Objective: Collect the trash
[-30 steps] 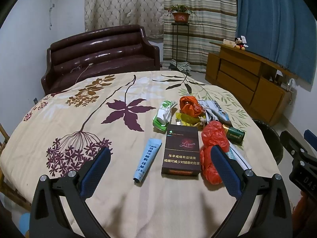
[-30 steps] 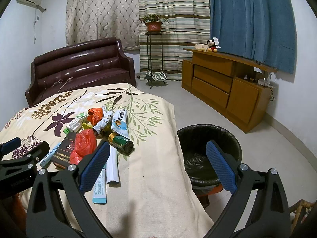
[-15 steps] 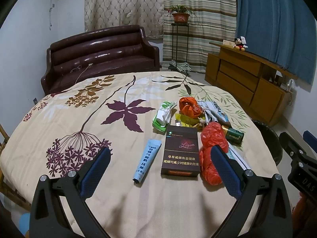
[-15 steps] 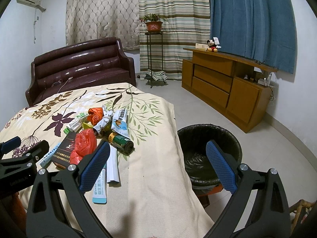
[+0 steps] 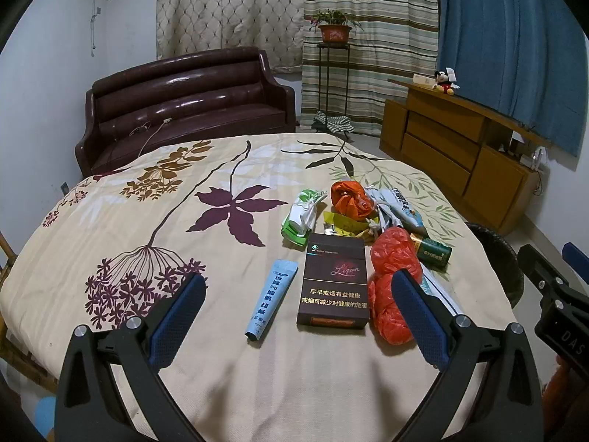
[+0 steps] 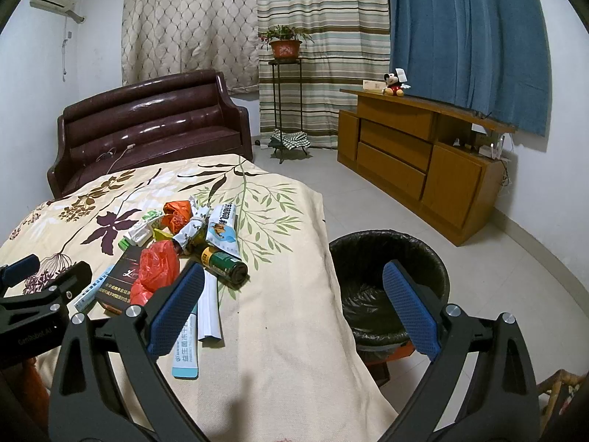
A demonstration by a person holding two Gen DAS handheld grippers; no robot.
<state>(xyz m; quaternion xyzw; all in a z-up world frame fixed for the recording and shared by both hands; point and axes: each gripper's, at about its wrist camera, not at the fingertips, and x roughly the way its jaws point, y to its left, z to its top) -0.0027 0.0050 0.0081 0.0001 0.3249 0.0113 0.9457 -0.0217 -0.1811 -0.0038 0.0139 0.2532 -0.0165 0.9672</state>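
Trash pile (image 5: 360,235) mid-frame on table (image 5: 147,221), untouched. Left gripper (image 5: 294,305) and right gripper (image 6: 292,302) spread, empty (pre-grasp). Next: pinch one piece, carry to bin (image 6: 390,283), lower right.

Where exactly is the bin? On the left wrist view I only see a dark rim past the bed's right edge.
Observer: The bin stands on the floor close beside the bed, open-topped, with a black liner.
Operator: Is the right gripper free to carry?
Observer: Yes. Its jaws are wide open with nothing between them.
Operator: Any trash my view hides?
Observer: A folded white paper and a pale blue sachet lie side by side, on the near side of the green can.
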